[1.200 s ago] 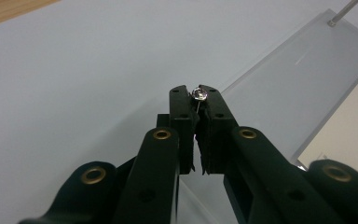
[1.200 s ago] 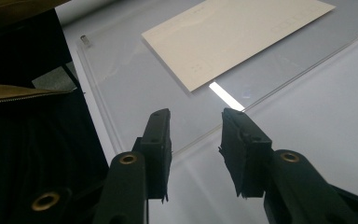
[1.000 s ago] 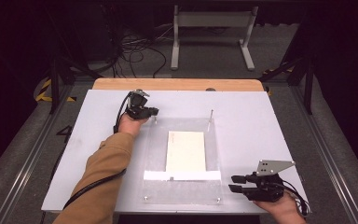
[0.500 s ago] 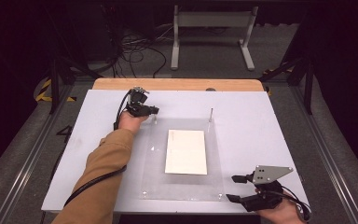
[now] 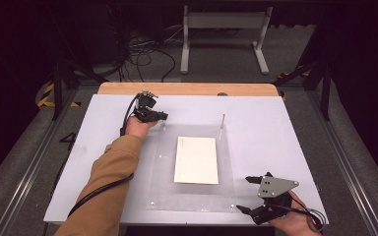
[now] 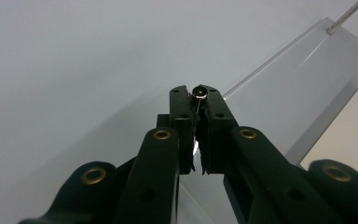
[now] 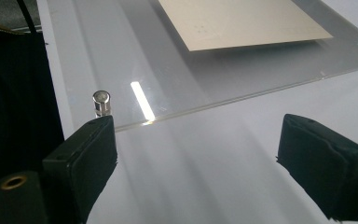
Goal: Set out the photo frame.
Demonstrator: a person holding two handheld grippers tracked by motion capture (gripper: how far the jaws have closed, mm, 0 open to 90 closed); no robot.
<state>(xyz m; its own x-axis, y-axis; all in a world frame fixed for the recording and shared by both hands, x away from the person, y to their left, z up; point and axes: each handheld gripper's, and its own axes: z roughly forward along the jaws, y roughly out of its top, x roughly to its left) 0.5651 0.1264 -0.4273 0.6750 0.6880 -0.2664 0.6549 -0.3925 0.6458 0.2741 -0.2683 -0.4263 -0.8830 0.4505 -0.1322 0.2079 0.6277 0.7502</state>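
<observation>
A: What is noted at the table's near edge?
B: The right gripper is held wide open, nothing between the jaws, just short of the clear sheet's near right corner, where a short metal post stands.

A: And on the sheet?
B: A cream card is laid flat at its middle.

A: Farther off?
B: The left gripper is seen clenched on a round-headed pin at the sheet's far left corner. A thin pin stands at the far right corner.

A: Step judged?
B: Corner pins being worked; whether set or pulled cannot be told. Next, the near post would probably need grasping squarely.

A: Unclear?
B: The gripped pin's shaft is hidden by the jaws.
</observation>
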